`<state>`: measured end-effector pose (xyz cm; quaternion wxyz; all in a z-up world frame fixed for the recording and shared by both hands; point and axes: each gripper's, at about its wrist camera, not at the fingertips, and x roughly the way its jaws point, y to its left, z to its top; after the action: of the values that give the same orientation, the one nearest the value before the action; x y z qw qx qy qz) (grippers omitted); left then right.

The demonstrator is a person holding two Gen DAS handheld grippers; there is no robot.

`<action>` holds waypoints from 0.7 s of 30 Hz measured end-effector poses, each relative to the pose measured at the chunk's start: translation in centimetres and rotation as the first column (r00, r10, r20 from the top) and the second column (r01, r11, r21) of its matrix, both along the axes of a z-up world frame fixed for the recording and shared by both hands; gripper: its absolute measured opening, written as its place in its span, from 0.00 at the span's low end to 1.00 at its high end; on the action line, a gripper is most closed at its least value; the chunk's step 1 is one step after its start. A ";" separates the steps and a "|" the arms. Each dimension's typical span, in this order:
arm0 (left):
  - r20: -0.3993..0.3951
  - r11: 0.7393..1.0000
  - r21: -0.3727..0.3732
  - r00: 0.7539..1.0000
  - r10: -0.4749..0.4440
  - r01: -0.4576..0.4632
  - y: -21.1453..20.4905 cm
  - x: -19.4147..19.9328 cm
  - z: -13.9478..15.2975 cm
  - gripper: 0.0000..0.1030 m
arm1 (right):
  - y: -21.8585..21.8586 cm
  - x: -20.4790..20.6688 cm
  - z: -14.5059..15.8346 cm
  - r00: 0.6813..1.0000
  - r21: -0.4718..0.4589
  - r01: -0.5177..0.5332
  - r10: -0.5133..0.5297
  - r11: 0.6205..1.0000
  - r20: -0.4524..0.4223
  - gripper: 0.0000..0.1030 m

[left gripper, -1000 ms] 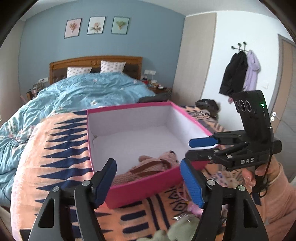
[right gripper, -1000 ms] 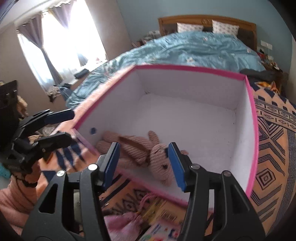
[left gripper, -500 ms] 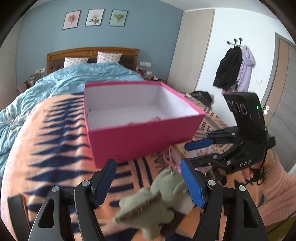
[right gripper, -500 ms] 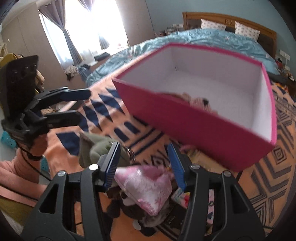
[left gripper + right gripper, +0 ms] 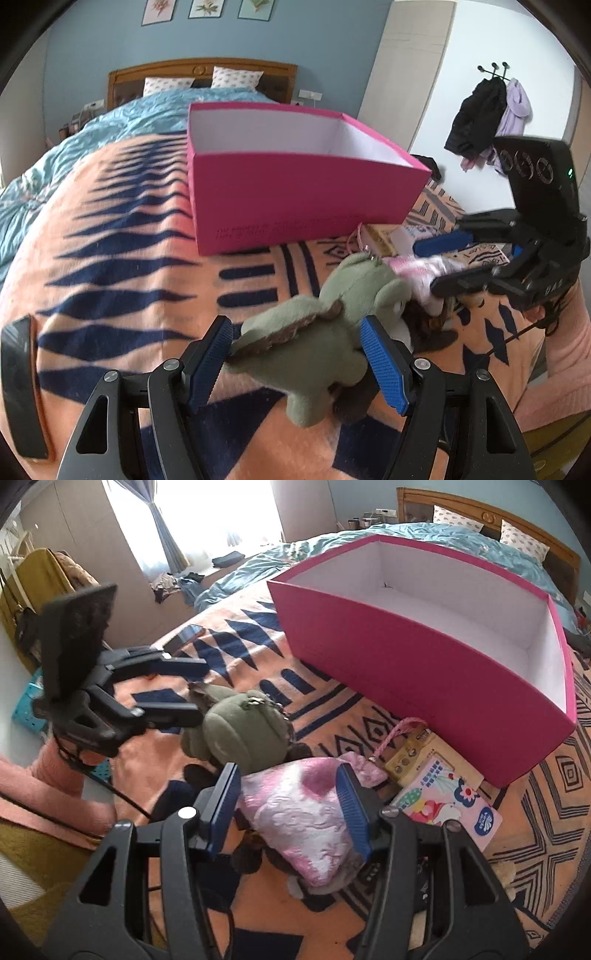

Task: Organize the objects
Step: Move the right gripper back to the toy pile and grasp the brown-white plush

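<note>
Both claws have dropped from the pink box (image 5: pixel 295 195) toward the toy pile in front of it. Left claw (image 5: pixel 297 363) spread, pads on either side of the green plush (image 5: pixel 314 350); contact unclear. Right claw (image 5: pixel 288 808) spread around the pink pouch (image 5: pixel 306 819), which lies on the blanket (image 5: pixel 110 258) beside the plush. Box sits just behind, open.

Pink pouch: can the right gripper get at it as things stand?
Probably yes. The right gripper is open with the pink pouch already between its fingers, nothing lying over it. The green plush sits just beside it, between the left gripper's open fingers, and might get brushed.
</note>
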<state>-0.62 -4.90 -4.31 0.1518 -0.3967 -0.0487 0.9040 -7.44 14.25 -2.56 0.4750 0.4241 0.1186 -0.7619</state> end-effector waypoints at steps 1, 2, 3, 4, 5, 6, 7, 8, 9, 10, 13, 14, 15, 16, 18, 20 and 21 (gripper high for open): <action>0.003 1.000 -0.001 1.000 0.005 -0.005 -0.1 0.1 -0.1 0.71 | -0.1 -0.1 0.2 1.000 -0.004 0.002 -0.002 1.000 -0.006 0.55; 0.005 1.000 0.002 1.000 0.007 -0.007 -0.2 0.2 -0.2 0.71 | -0.4 -0.1 0.4 1.000 -0.016 -0.002 0.002 1.000 -0.011 0.55; 0.007 1.000 0.007 1.000 0.008 -0.009 -0.3 0.3 -0.2 0.71 | -0.8 -0.2 0.6 1.000 -0.028 -0.008 0.008 1.000 -0.012 0.55; 0.008 1.000 0.011 1.000 0.009 -0.009 -0.4 0.4 -0.3 0.71 | -1.1 -0.3 0.7 1.000 -0.034 -0.012 0.012 0.999 -0.012 0.55; 0.010 1.000 0.014 1.000 0.011 -0.011 -0.4 0.4 -0.4 0.71 | -1.6 -0.3 0.8 1.000 -0.035 -0.015 0.015 0.999 -0.012 0.55; 0.014 1.000 0.015 1.000 0.014 -0.015 -0.5 0.5 -0.5 0.71 | -2.1 -0.4 0.8 1.000 -0.030 -0.019 0.018 0.999 -0.014 0.55; 0.019 1.000 0.016 1.000 0.017 -0.017 -0.5 0.5 -0.5 0.71 | -2.8 -0.5 0.7 1.000 -0.023 -0.024 0.023 0.999 -0.015 0.55; 0.022 1.000 0.018 1.000 0.019 -0.020 -0.6 0.5 -0.6 0.71 | -3.4 -0.6 0.4 0.999 -0.012 -0.033 0.033 0.999 -0.012 0.55; 0.028 0.999 0.024 0.999 0.023 -0.023 -0.7 0.6 -0.8 0.71 | -3.8 -0.6 0.2 0.999 -0.002 -0.040 0.040 0.999 -0.010 0.55; 0.031 0.999 0.028 0.999 0.025 -0.026 -0.8 0.5 -0.9 0.71 | -4.3 -0.7 -0.1 0.999 0.010 -0.045 0.045 0.999 -0.009 0.55; 0.033 0.999 0.036 0.999 0.039 -0.040 -1.0 0.9 -0.9 0.71 | -4.3 -0.6 -0.1 0.999 0.006 -0.039 0.039 0.999 -0.005 0.55; 0.023 0.998 0.035 0.999 0.049 -0.049 -1.1 1.1 -0.8 0.71 | -3.8 -0.5 0.2 1.000 -0.008 -0.030 0.030 1.000 -0.011 0.55; 0.009 0.998 0.037 0.998 0.055 -0.055 -1.2 1.5 -0.6 0.71 | -2.9 -0.4 0.5 1.000 -0.019 -0.010 0.010 1.000 -0.020 0.55; -0.006 0.998 0.043 0.998 0.055 -0.055 -1.2 1.7 -0.3 0.71 | -1.9 -0.3 0.8 0.999 -0.028 0.018 -0.019 0.999 -0.030 0.55; -0.035 0.998 0.059 0.999 0.040 -0.038 -1.1 2.2 0.4 0.71 | 0.5 0.0 1.2 0.996 -0.046 0.078 -0.080 0.996 -0.034 0.55; -0.068 0.998 0.064 0.998 0.000 0.004 -0.5 2.7 1.2 0.71 | 2.3 0.3 1.1 0.991 -0.040 0.125 -0.126 0.991 -0.034 0.55; -0.090 0.997 0.060 0.995 -0.036 0.041 0.2 3.1 1.5 0.71 | 3.2 0.6 1.0 0.989 -0.034 0.145 -0.146 0.989 -0.032 0.55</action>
<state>2.44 -4.67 -2.76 0.1836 -0.3519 -0.0624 0.9157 -6.89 17.50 -1.59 0.4227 0.4109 0.0832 -0.8035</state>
